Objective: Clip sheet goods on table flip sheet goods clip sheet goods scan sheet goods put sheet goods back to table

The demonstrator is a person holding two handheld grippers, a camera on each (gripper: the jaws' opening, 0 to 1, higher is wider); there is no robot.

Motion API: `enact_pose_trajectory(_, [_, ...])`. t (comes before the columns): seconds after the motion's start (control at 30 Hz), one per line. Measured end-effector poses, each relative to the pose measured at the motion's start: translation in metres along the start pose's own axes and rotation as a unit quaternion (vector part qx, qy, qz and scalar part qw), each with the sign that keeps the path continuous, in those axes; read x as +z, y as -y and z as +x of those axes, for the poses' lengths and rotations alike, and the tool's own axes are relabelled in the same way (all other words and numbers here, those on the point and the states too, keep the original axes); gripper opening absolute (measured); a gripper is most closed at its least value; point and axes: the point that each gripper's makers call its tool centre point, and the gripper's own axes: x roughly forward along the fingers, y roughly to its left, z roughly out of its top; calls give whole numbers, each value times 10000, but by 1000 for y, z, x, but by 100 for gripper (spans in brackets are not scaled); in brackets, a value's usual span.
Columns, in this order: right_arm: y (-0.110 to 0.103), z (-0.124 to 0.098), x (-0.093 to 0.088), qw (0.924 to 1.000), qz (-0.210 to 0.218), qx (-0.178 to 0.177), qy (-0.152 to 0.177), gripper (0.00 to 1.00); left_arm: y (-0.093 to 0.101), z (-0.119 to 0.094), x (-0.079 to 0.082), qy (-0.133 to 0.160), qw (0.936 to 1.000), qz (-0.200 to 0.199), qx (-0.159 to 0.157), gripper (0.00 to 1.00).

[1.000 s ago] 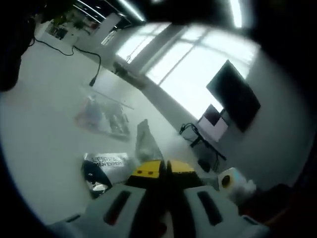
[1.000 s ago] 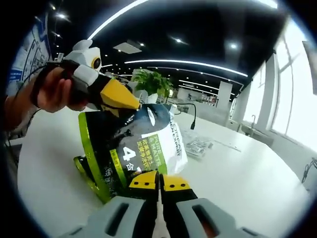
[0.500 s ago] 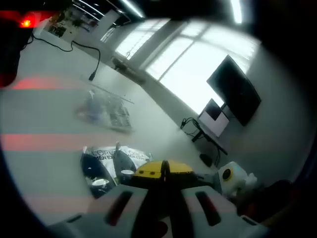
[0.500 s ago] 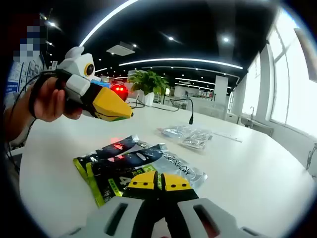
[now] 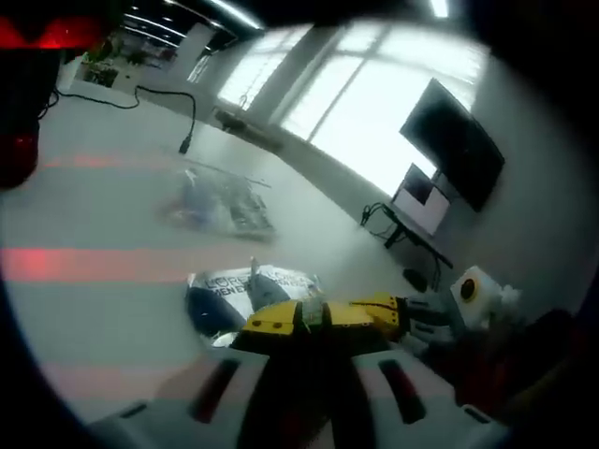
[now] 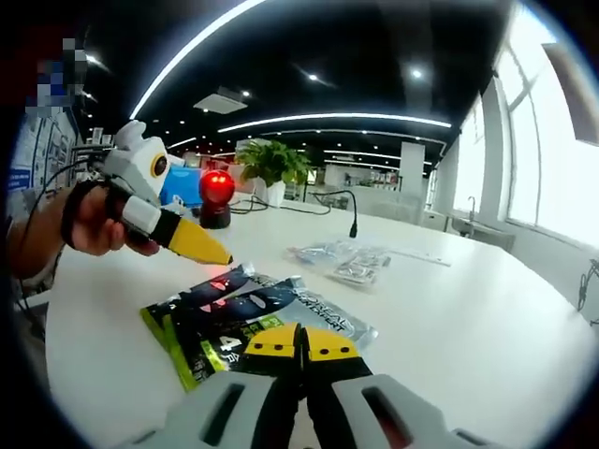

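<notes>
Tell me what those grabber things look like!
Each has yellow jaw tips on a pale grey body with dark slots, seen on the right gripper and left gripper. In the right gripper view, the left one looks like a bird's beak, white bodied, and a black cable loops over the person's hand.

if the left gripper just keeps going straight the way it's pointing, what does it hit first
Most likely the dark packet lying flat on the white table. In the right gripper view the left gripper angles down toward the packet's near end, hovering just above it; depth is unclear.

Left gripper view: low over the desk, facing windows. Right gripper view: low, facing the red lamp. Both share the sheet packets just ahead.
</notes>
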Motion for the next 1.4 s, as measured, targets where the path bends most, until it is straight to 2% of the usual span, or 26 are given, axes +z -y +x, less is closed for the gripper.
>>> enact_pose_trajectory(0.3, [8, -8, -3, 9996, -129, -95, -228, 0, -11, -2, -3, -135, 9999, 88, 12, 11])
enact_pose_trajectory(0.47, [9, -12, -8, 9981, -386, -85, -462, 0, -10, 0, -13, -340, 9993, 104, -93, 13])
enact_pose_trajectory(0.67, [7, -9, -24, 9960, -506, 37, -737, 0, -15, 3, -21, -514, 9982, 303, 36, 14])
enact_pose_trajectory(0.8, [6, -10, -27, 9959, -503, 74, -748, 0, -17, 1, -21, -524, 9968, 579, 144, 15])
enact_pose_trajectory(0.87, [7, -10, -28, 9957, -521, 81, -761, 0, -12, -1, -27, -560, 9960, 669, 198, 16])
enact_pose_trajectory(1.0, [8, -10, -28, 9955, -571, 93, -757, 0, -16, -5, -29, -607, 9905, 1167, 408, 16])
enact_pose_trajectory(1.23, [8, -9, -28, 9953, -602, 117, -745, 0, -9, -1, -34, -769, 9887, 1248, 313, 20])
enact_pose_trajectory(1.4, [7, -9, -26, 9934, -813, 165, -789, 0, -5, 3, -36, -920, 9877, 1244, 227, 20])
